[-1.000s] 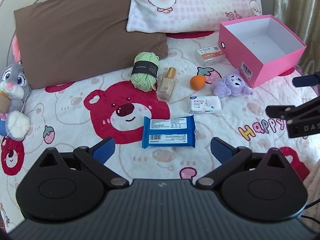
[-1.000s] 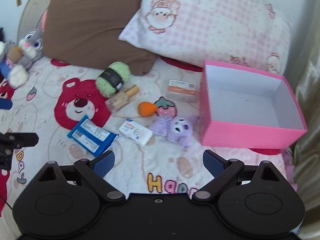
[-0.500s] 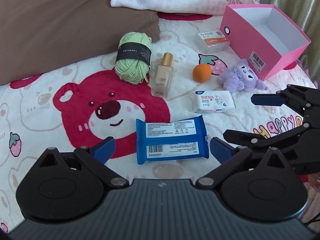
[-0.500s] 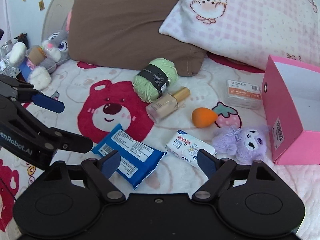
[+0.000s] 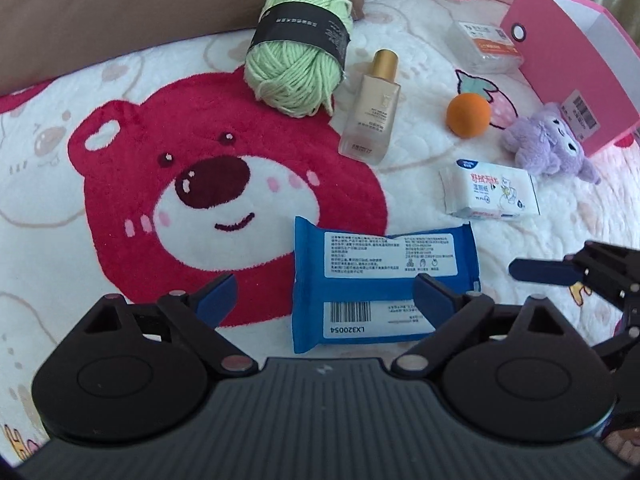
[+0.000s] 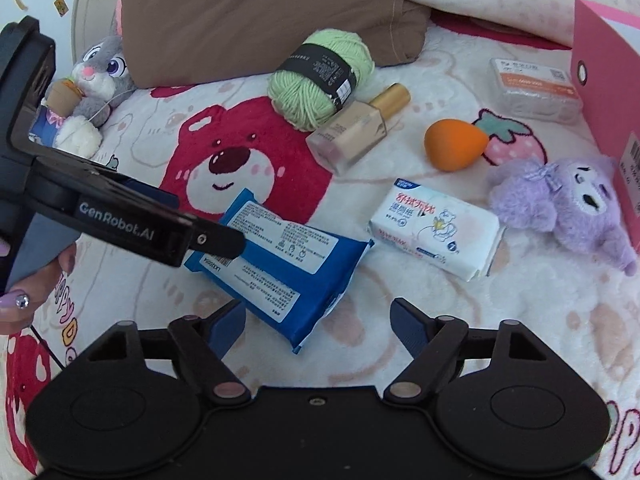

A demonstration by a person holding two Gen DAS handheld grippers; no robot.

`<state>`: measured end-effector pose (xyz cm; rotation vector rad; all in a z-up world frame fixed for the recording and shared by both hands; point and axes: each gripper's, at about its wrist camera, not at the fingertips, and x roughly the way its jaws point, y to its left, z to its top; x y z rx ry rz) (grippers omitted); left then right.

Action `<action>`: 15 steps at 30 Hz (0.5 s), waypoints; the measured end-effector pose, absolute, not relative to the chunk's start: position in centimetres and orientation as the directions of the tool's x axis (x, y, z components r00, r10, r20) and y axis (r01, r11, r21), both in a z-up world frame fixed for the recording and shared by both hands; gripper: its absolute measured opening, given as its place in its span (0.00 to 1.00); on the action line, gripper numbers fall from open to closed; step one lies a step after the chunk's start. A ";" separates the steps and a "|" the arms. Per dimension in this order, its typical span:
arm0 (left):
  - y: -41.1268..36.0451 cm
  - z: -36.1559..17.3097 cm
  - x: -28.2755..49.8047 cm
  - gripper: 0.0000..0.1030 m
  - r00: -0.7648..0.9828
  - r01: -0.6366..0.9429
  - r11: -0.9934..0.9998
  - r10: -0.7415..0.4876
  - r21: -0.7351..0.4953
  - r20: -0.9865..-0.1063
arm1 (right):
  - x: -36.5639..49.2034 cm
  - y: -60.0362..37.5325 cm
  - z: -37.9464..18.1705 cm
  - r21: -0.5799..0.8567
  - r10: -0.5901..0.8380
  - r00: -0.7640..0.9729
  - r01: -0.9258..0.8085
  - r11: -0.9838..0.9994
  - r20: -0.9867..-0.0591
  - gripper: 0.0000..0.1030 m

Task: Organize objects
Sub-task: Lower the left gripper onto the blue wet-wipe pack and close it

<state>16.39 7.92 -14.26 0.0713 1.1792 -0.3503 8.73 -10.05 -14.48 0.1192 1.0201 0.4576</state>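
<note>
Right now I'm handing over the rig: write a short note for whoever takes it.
Left gripper: open, jaws just closing, around the blue plastic wipes pack, not gripping.
Right gripper: open, also closing, over the bedspread between that pack and the white wet-tissue pack.
Pink cardboard box: nothing seen inside.
Done: nothing.
Left: every loose item on the bed.

The left gripper (image 5: pixel 325 294), fingers (image 5: pixel 218 296) closing, straddles the blue wipes pack (image 5: pixel 384 276).

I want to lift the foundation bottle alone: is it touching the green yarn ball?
Cannot tell. In the left wrist view the yarn ball seems just clear of the foundation bottle; in the right wrist view they overlap.
</note>
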 end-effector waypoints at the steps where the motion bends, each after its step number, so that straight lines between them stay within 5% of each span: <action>1: 8.2 -14.5 16.6 0.89 0.338 0.290 0.947 -0.235 -0.137 -0.911 | 8.9 -9.7 -14.8 0.310 0.426 0.433 -0.315 0.897 -0.794 0.72; 3: 8.3 -15.0 16.8 0.84 0.340 0.283 0.946 -0.255 -0.160 -0.905 | 9.4 -9.4 -15.5 0.321 0.430 0.433 -0.303 0.897 -0.792 0.62; 5: 8.2 -15.4 16.9 0.73 0.325 0.284 0.938 -0.288 -0.197 -0.901 | 9.7 -9.7 -16.0 0.340 0.432 0.455 -0.272 0.900 -0.779 0.37; 7: 7.9 -15.9 16.8 0.55 0.288 0.275 0.930 -0.323 -0.245 -0.901 | 9.7 -10.4 -16.0 0.371 0.454 0.481 -0.262 0.891 -0.750 0.21; 9: 7.7 -16.2 16.5 0.50 0.276 0.241 0.932 -0.334 -0.272 -0.901 | 9.6 -11.0 -15.5 0.354 0.439 0.505 -0.261 0.898 -0.743 0.08; 13: 8.2 -16.2 16.1 0.34 0.208 0.120 0.893 -0.449 -0.433 -0.869 | 9.7 -12.3 -15.0 0.329 0.419 0.510 -0.262 0.907 -0.751 0.07; 15: 8.1 -16.2 15.5 0.31 0.224 0.092 0.904 -0.426 -0.416 -0.876 | 9.7 -13.0 -15.4 0.369 0.437 0.476 -0.234 0.900 -0.763 0.07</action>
